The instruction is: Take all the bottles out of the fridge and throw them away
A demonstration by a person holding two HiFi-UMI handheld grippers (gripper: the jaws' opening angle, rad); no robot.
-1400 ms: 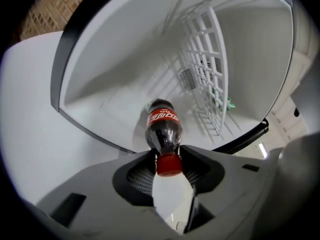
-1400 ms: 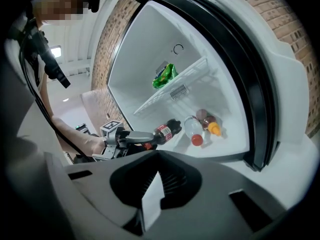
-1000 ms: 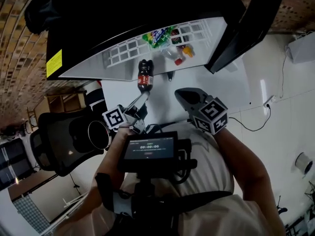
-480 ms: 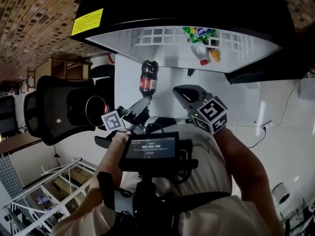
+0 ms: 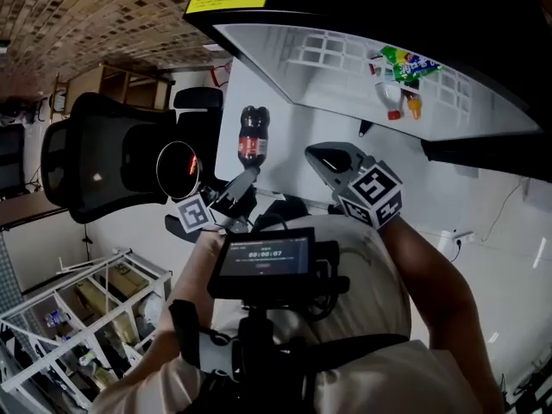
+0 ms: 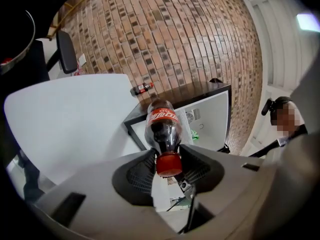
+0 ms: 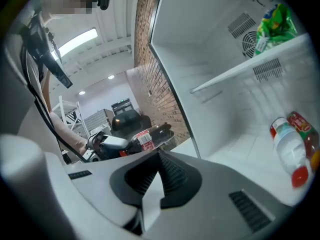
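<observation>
A cola bottle (image 6: pixel 162 129) is grasped at its red cap by the left gripper (image 6: pixel 169 165), held near and left of the fridge (image 5: pixel 466 110). The right gripper (image 7: pixel 159 181) is clenched with nothing inside. Other bottles (image 5: pixel 395 89) are seen on the fridge shelf, far right.

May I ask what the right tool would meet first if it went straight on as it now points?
Probably the cola bottle in the left tool, just beyond its tips, though depth is unclear.
</observation>
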